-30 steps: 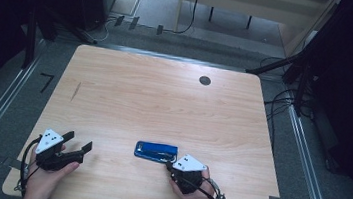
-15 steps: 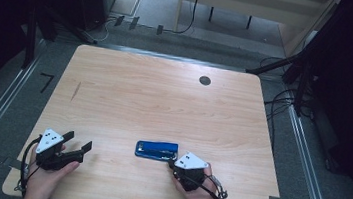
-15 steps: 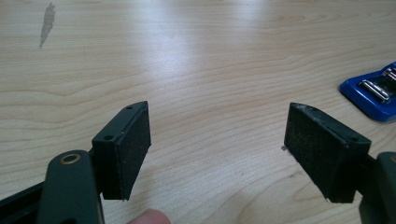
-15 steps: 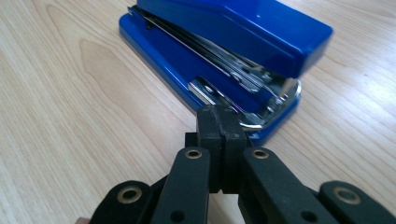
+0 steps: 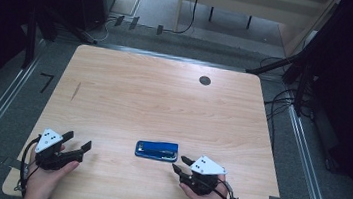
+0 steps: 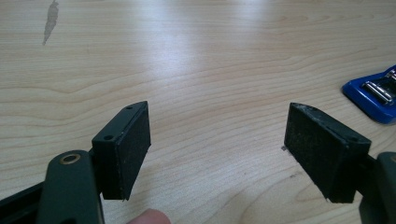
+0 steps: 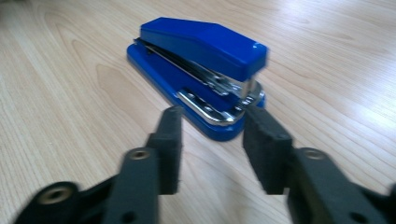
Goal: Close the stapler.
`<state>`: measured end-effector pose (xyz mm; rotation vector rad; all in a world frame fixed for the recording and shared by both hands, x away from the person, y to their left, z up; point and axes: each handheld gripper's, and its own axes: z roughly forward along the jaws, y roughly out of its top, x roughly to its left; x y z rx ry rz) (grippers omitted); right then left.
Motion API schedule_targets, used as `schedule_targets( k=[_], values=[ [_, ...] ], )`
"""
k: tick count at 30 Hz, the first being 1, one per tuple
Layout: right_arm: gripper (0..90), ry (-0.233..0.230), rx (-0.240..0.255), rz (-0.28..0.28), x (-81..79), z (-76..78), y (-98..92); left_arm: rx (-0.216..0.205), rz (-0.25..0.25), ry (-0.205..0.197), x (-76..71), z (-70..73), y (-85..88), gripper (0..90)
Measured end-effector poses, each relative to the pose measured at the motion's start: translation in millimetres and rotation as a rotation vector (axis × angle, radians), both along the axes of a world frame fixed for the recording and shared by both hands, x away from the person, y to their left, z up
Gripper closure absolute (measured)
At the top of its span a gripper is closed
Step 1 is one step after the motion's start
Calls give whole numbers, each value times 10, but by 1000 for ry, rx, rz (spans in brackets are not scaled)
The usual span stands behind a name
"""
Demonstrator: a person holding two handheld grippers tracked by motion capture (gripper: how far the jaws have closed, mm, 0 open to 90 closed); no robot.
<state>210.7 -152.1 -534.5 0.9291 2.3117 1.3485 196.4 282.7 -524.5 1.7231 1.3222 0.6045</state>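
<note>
I see a light wooden table (image 5: 164, 98) with rounded corners, standing on a grey floor (image 5: 7, 105). A blue stapler (image 5: 156, 150) lies flat on it toward six o'clock from centre. I note a round dark grommet (image 5: 205, 80) toward one o'clock and a dark smudge (image 5: 75, 91) toward nine o'clock.

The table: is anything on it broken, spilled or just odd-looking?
Nothing looks broken or spilled. The blue stapler lies flat and closed on the table, just clear of the right gripper, whose jaws have just been opening with nothing between them. The one blemish is a small dark streak on the wood at far left.
</note>
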Motion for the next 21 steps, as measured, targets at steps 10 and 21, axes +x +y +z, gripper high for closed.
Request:
schedule_targets(
  k=[10, 21],
  values=[
    [342, -12, 35, -58, -29, -18, -459, 5, 12, 5, 28, -3, -5, 160],
    [148, 32, 75, -105, -13, 6, -869, -5, 2, 25, 41, -6, 5, 141]
  ],
)
